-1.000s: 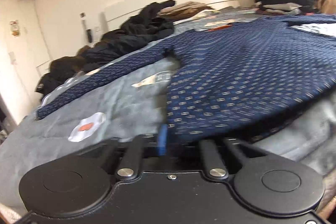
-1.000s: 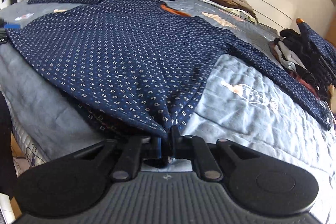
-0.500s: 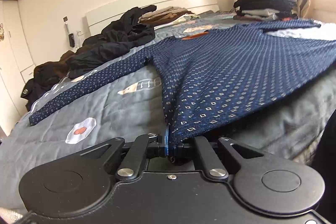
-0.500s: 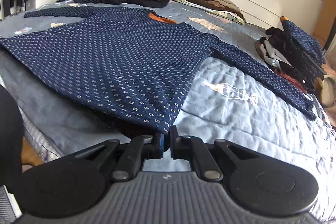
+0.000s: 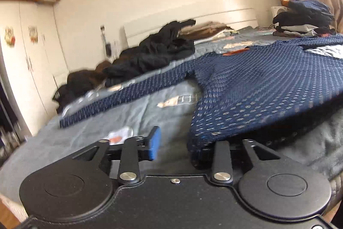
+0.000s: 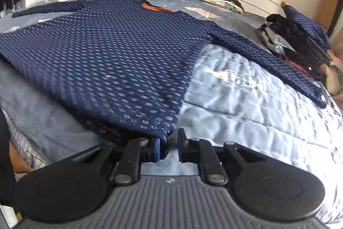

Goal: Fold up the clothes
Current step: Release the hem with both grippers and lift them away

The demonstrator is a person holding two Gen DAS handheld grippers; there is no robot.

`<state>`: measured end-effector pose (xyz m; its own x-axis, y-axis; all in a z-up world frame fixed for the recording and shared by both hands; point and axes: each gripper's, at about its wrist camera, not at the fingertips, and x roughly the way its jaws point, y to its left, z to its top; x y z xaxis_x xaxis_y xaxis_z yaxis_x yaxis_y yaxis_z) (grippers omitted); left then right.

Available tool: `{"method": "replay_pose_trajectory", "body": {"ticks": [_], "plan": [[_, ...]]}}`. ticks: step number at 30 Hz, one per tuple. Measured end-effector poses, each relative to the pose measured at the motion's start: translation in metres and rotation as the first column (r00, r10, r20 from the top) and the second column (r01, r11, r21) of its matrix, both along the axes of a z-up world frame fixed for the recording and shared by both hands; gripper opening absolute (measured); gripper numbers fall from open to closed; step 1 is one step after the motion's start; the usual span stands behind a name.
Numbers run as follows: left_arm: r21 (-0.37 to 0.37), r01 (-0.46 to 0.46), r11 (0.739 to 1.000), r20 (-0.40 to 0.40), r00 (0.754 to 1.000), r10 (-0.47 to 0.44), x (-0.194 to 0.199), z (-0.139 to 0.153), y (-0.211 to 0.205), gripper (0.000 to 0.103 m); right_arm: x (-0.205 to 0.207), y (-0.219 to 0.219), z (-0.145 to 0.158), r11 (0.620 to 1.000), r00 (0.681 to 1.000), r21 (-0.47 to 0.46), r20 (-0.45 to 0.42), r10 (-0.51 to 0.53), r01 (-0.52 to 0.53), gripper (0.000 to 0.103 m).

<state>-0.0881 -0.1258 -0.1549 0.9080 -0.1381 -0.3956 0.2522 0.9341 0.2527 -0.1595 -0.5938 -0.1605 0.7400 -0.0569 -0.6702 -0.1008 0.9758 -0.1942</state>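
Observation:
A navy long-sleeved sweater (image 5: 263,89) with small pale marks lies spread flat on a grey bed cover (image 5: 137,115), sleeves out to both sides. It also shows in the right wrist view (image 6: 111,57), orange collar at the far end. My left gripper (image 5: 174,146) is open at the sweater's bottom left hem corner; the hem drapes over the right finger. My right gripper (image 6: 169,145) is open at the bottom right hem corner, the cloth lying loose between the fingers.
Dark clothes (image 5: 150,57) are heaped along the headboard. A stack of folded clothes (image 6: 300,35) sits at the bed's right edge. A white wardrobe (image 5: 27,57) stands to the left. The bed's near edge is just below the grippers.
Both grippers were shut on the sweater's hem corners, pulling it taut. Now both have opened and let the hem go; the sweater rests on the bed.

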Motion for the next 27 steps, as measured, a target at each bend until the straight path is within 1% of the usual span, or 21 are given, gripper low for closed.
{"method": "replay_pose_trajectory", "body": {"ticks": [2,3,4,5,6,8,9,11,12,13,14,15,17,18,20,21,23,24,26,27], "plan": [[0.006,0.047,0.999,-0.074,0.996,-0.046,0.0,-0.003,0.002,0.052,0.001,-0.001,-0.001,1.0,1.0,-0.002,-0.017,0.003,-0.003,0.014],[0.015,0.068,0.998,-0.081,0.994,-0.067,-0.005,-0.003,0.003,0.056,0.002,0.0,-0.001,1.0,1.0,-0.006,-0.025,0.004,-0.005,0.014],[0.03,0.09,0.995,-0.081,0.993,-0.087,-0.01,-0.003,0.003,0.061,0.002,0.001,0.0,1.0,0.999,-0.006,-0.038,0.009,-0.009,0.015],[0.047,0.108,0.993,-0.085,0.991,-0.103,-0.015,-0.003,0.004,0.072,0.002,0.002,0.002,1.0,0.998,-0.005,-0.053,0.014,-0.014,0.018],[0.062,0.122,0.991,-0.088,0.989,-0.116,-0.02,-0.001,0.007,0.078,0.002,0.002,0.004,1.0,0.997,-0.007,-0.07,0.021,-0.021,0.02],[0.081,0.144,0.986,-0.101,0.986,-0.136,-0.031,0.001,0.018,0.081,0.0,0.003,0.01,0.999,0.994,-0.01,-0.105,0.033,-0.034,0.03],[0.083,0.145,0.986,-0.107,0.985,-0.136,-0.035,0.004,0.025,0.081,-0.002,0.003,0.014,0.999,0.992,-0.009,-0.122,0.036,-0.038,0.033],[0.076,0.137,0.988,-0.114,0.985,-0.127,-0.044,0.01,0.041,0.081,-0.009,0.0,0.025,0.999,0.988,0.02,-0.148,0.043,-0.04,0.048],[0.058,0.127,0.99,-0.115,0.986,-0.12,-0.043,0.017,0.048,0.081,-0.013,-0.002,0.032,0.998,0.99,0.046,-0.139,0.04,-0.034,0.051],[0.039,0.117,0.992,-0.117,0.987,-0.112,-0.041,0.024,0.055,0.081,-0.017,-0.004,0.04,0.997,0.991,0.073,-0.125,0.037,-0.028,0.056],[0.02,0.107,0.994,-0.119,0.987,-0.104,-0.04,0.031,0.062,0.081,-0.019,-0.006,0.049,0.994,0.994,0.105,-0.104,0.029,-0.018,0.061],[0.004,0.102,0.995,-0.112,0.989,-0.1,-0.035,0.039,0.067,0.081,-0.022,-0.006,0.058,0.99,0.997,0.141,-0.079,0.023,-0.011,0.064],[-0.017,0.096,0.995,-0.094,0.991,-0.097,-0.015,0.056,0.068,0.081,-0.019,-0.004,0.075,0.978,1.0,0.206,-0.023,0.02,-0.014,0.076],[-0.033,0.107,0.994,-0.087,0.99,-0.11,-0.001,0.065,0.064,0.081,-0.013,0.001,0.083,0.974,1.0,0.226,0.006,0.023,-0.024,0.078],[-0.069,0.133,0.989,-0.07,0.988,-0.138,0.03,0.083,0.055,0.082,0.005,0.012,0.097,0.966,0.997,0.254,0.065,0.03,-0.046,0.088],[-0.086,0.147,0.985,-0.062,0.986,-0.152,0.045,0.091,0.051,0.082,0.016,0.021,0.103,0.962,0.995,0.267,0.094,0.032,-0.056,0.09],[-0.154,0.178,0.972,-0.092,0.977,-0.193,0.088,0.108,0.037,0.082,0.041,0.036,0.112,0.949,0.988,0.306,0.151,0.033,-0.079,0.093],[-0.188,0.185,0.965,-0.094,0.974,-0.205,0.109,0.115,0.029,0.082,0.054,0.044,0.115,0.938,0.985,0.333,0.171,0.036,-0.092,0.094],[-0.23,0.188,0.955,-0.137,0.965,-0.223,0.158,0.125,0.008,0.082,0.08,0.058,0.118,0.913,0.979,0.388,0.197,0.052,-0.126,0.098],[-0.238,0.18,0.954,-0.165,0.961,-0.223,0.183,0.127,-0.005,0.081,0.093,0.063,0.118,0.902,0.978,0.405,0.198,0.07,-0.147,0.099]]}}
